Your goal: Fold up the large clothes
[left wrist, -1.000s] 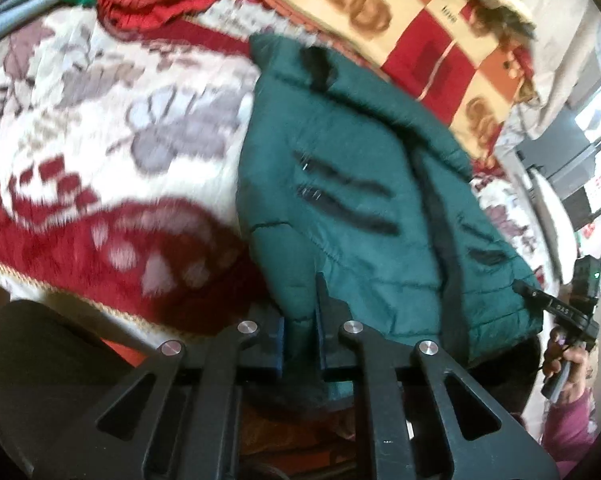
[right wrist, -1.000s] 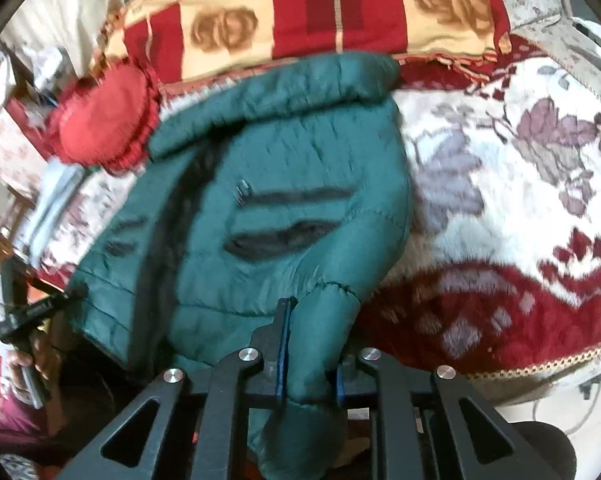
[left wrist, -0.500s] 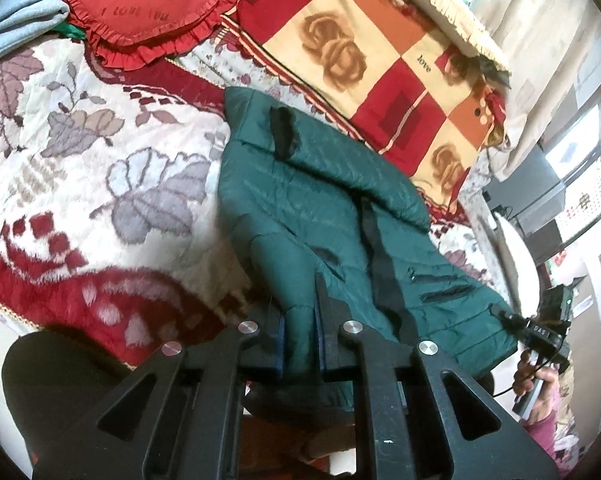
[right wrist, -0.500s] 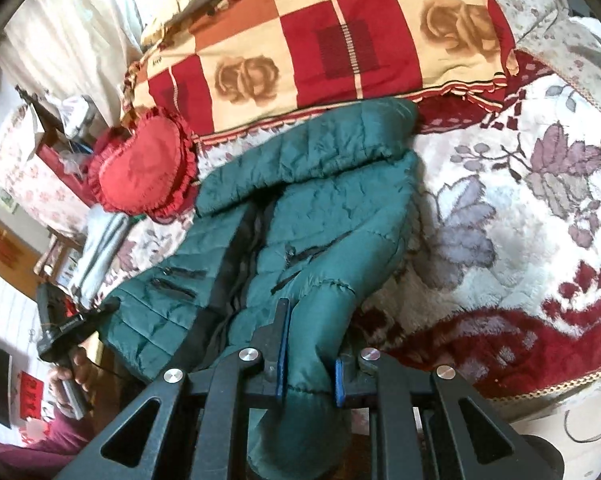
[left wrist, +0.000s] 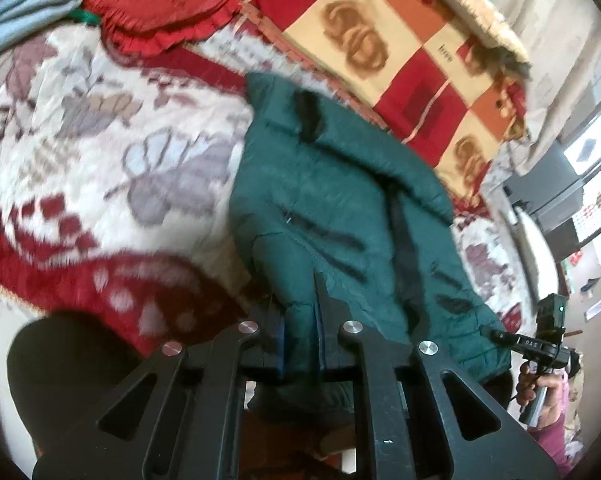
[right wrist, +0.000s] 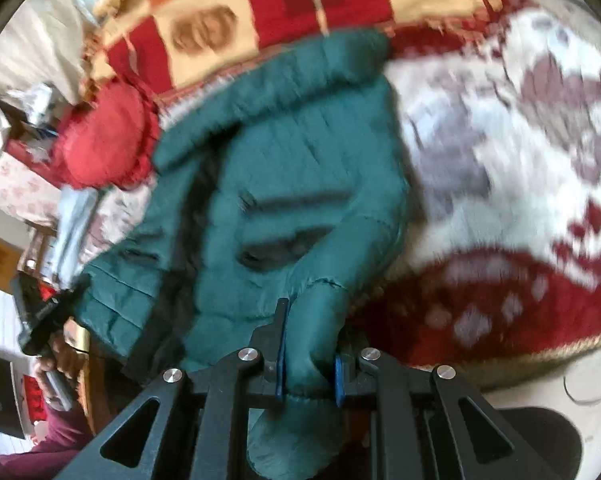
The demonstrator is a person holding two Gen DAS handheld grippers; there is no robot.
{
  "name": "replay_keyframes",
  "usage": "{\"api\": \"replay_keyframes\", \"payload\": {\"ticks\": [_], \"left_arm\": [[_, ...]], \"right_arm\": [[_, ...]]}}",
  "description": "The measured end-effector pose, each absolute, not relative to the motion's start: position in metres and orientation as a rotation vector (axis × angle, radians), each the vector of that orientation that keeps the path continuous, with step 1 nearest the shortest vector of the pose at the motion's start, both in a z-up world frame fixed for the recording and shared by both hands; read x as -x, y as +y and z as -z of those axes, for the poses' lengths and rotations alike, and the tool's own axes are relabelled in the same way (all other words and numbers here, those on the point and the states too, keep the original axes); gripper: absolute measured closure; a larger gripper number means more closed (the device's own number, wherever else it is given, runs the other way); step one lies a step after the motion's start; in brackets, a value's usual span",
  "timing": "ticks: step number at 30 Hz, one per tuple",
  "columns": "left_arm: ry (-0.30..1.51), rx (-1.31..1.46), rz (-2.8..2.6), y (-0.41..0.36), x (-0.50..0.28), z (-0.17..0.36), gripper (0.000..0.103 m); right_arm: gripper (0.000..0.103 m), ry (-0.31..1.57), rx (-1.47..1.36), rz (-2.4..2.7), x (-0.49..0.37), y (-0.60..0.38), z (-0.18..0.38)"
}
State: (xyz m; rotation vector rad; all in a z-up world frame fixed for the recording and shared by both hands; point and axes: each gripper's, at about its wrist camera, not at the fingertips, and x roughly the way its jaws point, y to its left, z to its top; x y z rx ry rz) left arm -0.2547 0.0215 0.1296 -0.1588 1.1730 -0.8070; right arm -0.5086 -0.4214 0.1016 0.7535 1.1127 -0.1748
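We have the left gripper (left wrist: 300, 320) and right gripper (right wrist: 306, 344) each pinching a sleeve cuff of the green puffer jacket (left wrist: 340, 216). It looks soft, bulky and slippery, so cuffs suit us. Beyond, it sprawls across the patterned bed (left wrist: 100, 152) toward the checked pillow (left wrist: 400, 52).
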Motion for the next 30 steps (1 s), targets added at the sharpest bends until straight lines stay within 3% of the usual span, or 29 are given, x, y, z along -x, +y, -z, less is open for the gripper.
{"api": "replay_keyframes", "payload": {"ticks": [4, 6, 8, 9, 11, 12, 13, 15, 18, 20, 22, 24, 30], "left_arm": [[1.208, 0.084, 0.764, 0.024, 0.265, -0.100, 0.093], [1.229, 0.084, 0.752, 0.027, 0.267, -0.088, 0.093], [1.241, 0.097, 0.745, 0.028, 0.266, -0.079, 0.092], [1.239, 0.092, 0.748, 0.027, 0.265, -0.076, 0.086], [1.251, 0.065, 0.754, 0.024, 0.266, -0.072, 0.063], [1.260, 0.055, 0.756, 0.022, 0.266, -0.069, 0.048], [1.267, 0.050, 0.757, 0.020, 0.266, -0.068, 0.040], [1.284, 0.035, 0.749, 0.016, 0.268, -0.061, 0.040], [1.318, -0.003, 0.735, 0.011, 0.270, -0.055, 0.040], [1.313, -0.045, 0.759, 0.008, 0.273, -0.057, 0.043], [1.277, -0.095, 0.777, 0.005, 0.278, -0.066, 0.080], [1.268, -0.071, 0.806, 0.007, 0.277, -0.077, 0.090], [1.194, 0.104, 0.875, 0.013, 0.254, -0.130, 0.092]], "right_arm": [[0.081, 1.149, -0.781, 0.199, 0.513, -0.426, -0.079], [0.071, 1.158, -0.802, 0.210, 0.515, -0.428, -0.070], [0.052, 1.170, -0.817, 0.220, 0.517, -0.428, -0.063], [0.051, 1.176, -0.825, 0.215, 0.517, -0.427, -0.059], [0.050, 1.193, -0.818, 0.200, 0.515, -0.421, -0.056], [0.050, 1.199, -0.804, 0.192, 0.514, -0.417, -0.055], [0.049, 1.200, -0.798, 0.189, 0.514, -0.414, -0.053], [0.048, 1.209, -0.789, 0.179, 0.512, -0.409, -0.050], [0.051, 1.205, -0.792, 0.168, 0.516, -0.407, -0.050], [0.070, 1.192, -0.774, 0.146, 0.516, -0.402, -0.055], [0.080, 1.171, -0.753, 0.122, 0.516, -0.400, -0.065], [0.085, 1.122, -0.767, 0.090, 0.515, -0.400, -0.078], [0.088, 0.907, -0.760, 0.026, 0.500, -0.414, -0.144]]}}
